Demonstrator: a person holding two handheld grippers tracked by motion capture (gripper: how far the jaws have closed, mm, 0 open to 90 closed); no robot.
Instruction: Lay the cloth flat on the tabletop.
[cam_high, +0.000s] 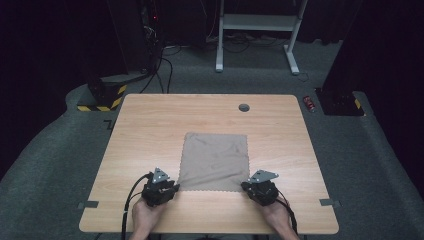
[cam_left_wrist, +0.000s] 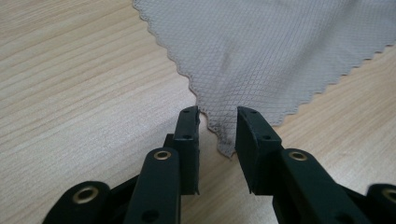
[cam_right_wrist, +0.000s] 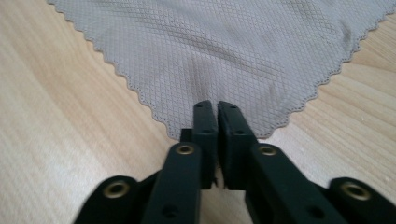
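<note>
We see a pale wooden surface (cam_high: 150, 130) mid-frame on grey carpet floor (cam_high: 45, 165), dark room behind. On the surface's grey square scalloped cloth (cam_high: 215, 160), left gripper (cam_left_wrist: 217, 126) fingers stand narrowly apart around a corner; right gripper (cam_right_wrist: 217, 116) fingers pinch another.

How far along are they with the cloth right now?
Early. The grey cloth lies flat, unfolded. The right gripper has clamped one near corner; the left gripper straddles the other near corner, jaws apart, not pinching. Gripping that corner and any lifting or folding remain.

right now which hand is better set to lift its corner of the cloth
Right. The right tongs are shut on the grey cloth at its near corner. The left tongs stand open around their corner, pads not pressing.
</note>
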